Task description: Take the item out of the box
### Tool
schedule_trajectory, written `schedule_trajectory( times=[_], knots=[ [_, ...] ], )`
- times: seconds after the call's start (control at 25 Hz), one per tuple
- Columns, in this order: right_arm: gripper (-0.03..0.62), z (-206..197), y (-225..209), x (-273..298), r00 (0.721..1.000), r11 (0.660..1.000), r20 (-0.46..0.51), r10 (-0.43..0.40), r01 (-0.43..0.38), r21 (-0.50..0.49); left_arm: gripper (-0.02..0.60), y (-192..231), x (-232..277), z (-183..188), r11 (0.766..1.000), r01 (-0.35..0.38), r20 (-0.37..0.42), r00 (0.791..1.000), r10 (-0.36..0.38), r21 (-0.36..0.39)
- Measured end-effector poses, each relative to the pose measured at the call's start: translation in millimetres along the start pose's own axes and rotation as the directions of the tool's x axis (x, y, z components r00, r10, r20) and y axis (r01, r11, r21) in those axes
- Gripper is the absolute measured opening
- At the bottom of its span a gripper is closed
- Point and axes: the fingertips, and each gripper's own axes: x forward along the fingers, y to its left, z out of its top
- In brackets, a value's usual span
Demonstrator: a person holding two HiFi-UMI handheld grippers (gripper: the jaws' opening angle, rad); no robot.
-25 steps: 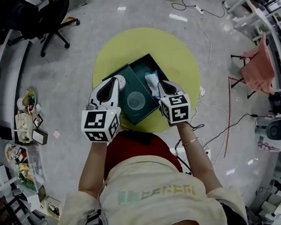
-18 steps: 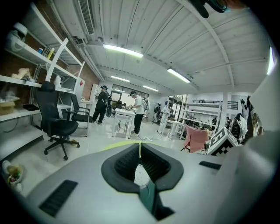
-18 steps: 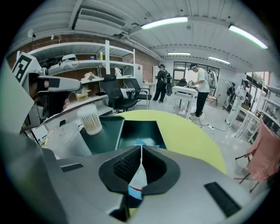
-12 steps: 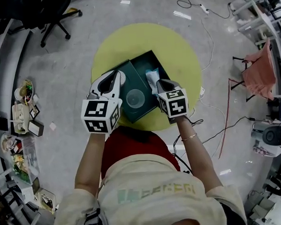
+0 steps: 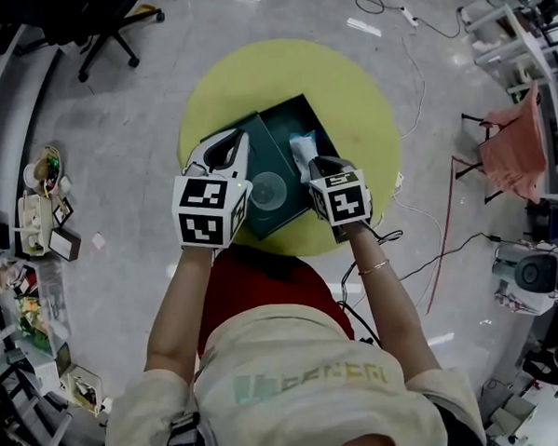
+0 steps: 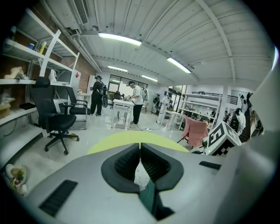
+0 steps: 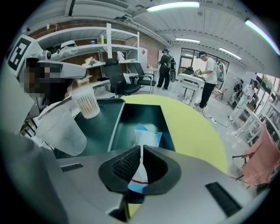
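1. Right claw (image 7: pixel 141 151) is squeezed shut on the near end of the soft white and blue packet (image 7: pixel 146 134). The rest of it lies in the open dark green box (image 7: pixel 144 111), near the round yellow table's (image 5: pixel 346 83) front edge.
2. Left claw (image 6: pixel 140 146) is shut too and seems to pinch the flat dark green lid (image 7: pixel 98 127).
3. I think the packet is light, floppy and slippery, so its flat end is the best place to hold.
4. It has a red line but no words I can read.
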Motion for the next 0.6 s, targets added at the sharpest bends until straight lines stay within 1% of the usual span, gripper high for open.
schedule_trajectory(
  times=[0.28, 0.52, 0.56, 0.6],
  knots=[
    [0.040, -1, 2, 6, 0.999, 1.000, -0.032, 0.011, -0.011, -0.018, 0.029, -3, 10, -2, 1.000, 0.011, -0.034, 0.999, -0.011, 0.019],
    [0.042, 0, 1, 11, 0.998, 1.000, -0.064, 0.016, -0.017, -0.009, 0.029, -1, 14, -1, 1.000, 0.019, -0.045, 0.999, -0.018, 0.022],
    [0.058, 0, 2, 13, 0.997, 1.000, -0.073, 0.022, -0.023, -0.006, 0.029, 0, 15, -1, 1.000, 0.021, -0.047, 0.999, -0.020, 0.021],
    [0.102, 0, 3, 15, 0.996, 1.000, -0.082, 0.030, -0.030, -0.002, 0.029, 1, 16, -1, 1.000, 0.024, -0.049, 0.999, -0.023, 0.020]
  ],
)
